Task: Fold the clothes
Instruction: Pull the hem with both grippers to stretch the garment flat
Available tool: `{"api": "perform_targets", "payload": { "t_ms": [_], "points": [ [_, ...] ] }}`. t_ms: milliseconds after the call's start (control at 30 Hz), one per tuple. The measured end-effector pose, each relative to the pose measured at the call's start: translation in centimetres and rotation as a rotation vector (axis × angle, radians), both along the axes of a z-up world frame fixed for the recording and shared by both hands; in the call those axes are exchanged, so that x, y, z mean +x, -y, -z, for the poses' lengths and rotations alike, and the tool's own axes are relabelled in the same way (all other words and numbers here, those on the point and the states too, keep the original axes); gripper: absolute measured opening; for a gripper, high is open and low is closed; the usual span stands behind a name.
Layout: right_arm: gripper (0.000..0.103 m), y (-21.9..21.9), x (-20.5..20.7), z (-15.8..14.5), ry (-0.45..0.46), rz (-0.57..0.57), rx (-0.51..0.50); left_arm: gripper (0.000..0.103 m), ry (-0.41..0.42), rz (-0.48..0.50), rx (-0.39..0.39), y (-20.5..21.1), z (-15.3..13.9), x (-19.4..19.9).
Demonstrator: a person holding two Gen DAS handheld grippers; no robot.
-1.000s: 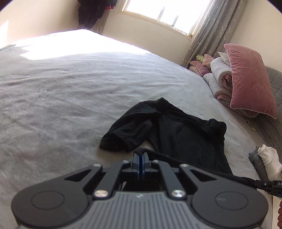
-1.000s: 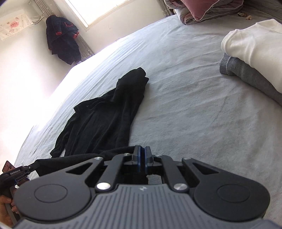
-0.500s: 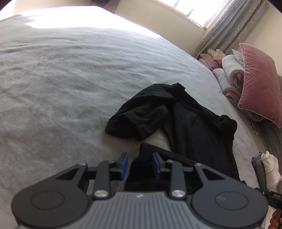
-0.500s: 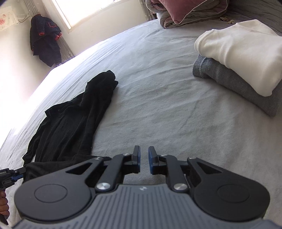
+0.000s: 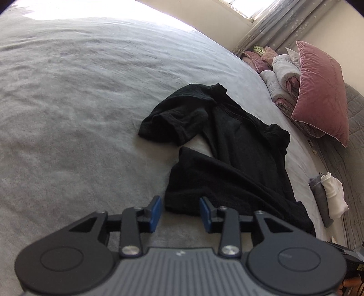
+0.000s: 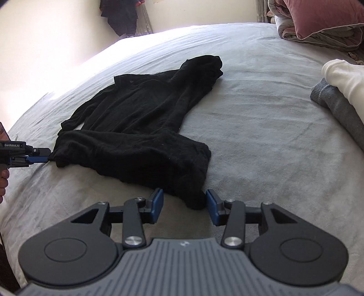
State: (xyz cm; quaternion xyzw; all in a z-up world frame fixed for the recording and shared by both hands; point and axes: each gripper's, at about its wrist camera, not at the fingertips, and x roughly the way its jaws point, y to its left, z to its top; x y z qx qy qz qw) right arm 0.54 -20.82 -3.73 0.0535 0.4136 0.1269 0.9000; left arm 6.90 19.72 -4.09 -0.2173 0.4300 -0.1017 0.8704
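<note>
A black long-sleeved top [image 5: 229,145] lies crumpled on the grey bed [image 5: 68,102], its bottom hem folded up over the body. It also shows in the right wrist view [image 6: 141,127]. My left gripper [image 5: 180,214] is open, its blue pads on either side of the near hem corner, not gripping. My right gripper [image 6: 184,206] is open at the other hem corner, fabric lying between the jaws. The left gripper also shows in the right wrist view [image 6: 38,157], at the far hem corner.
Folded white [image 6: 343,79] and grey [image 6: 341,109] garments are stacked to the right on the bed. Pink pillows [image 5: 323,91] and rolled bedding [image 5: 282,77] sit at the head. Dark clothes [image 6: 122,16] hang on the far wall.
Both grippers were shut on the hem corners a second ago. They have opened, let the hem down on the bed and drawn back slightly.
</note>
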Motion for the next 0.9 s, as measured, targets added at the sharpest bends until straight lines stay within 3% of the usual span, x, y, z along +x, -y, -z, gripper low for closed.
{"api": "perform_targets", "payload": {
  "t_ms": [33,67,133,367,667,900],
  "points": [
    [0.019,-0.2,0.0,0.3,0.005,0.015,-0.033,0.026,0.009,0.001,0.026,0.4,0.1,-0.1],
    [0.008,-0.3,0.0,0.5,0.010,0.032,-0.049,0.011,0.018,-0.001,0.064,1.0,0.3,-0.2],
    [0.004,0.2,-0.1,0.4,0.006,0.061,-0.025,0.005,0.032,-0.013,0.111,1.7,0.4,-0.4],
    [0.004,0.9,-2.0,-1.9,-0.070,0.079,0.065,0.003,-0.002,-0.008,0.120,2.1,-2.3,-2.2],
    [0.004,2.5,-6.5,-5.2,-0.126,0.118,0.248,0.003,-0.027,0.003,0.026,-0.1,-5.8,-7.9],
    [0.004,3.2,-11.1,-7.2,-0.119,0.106,0.277,0.003,-0.020,0.015,-0.033,-1.9,-7.6,-13.2]
  ]
}}
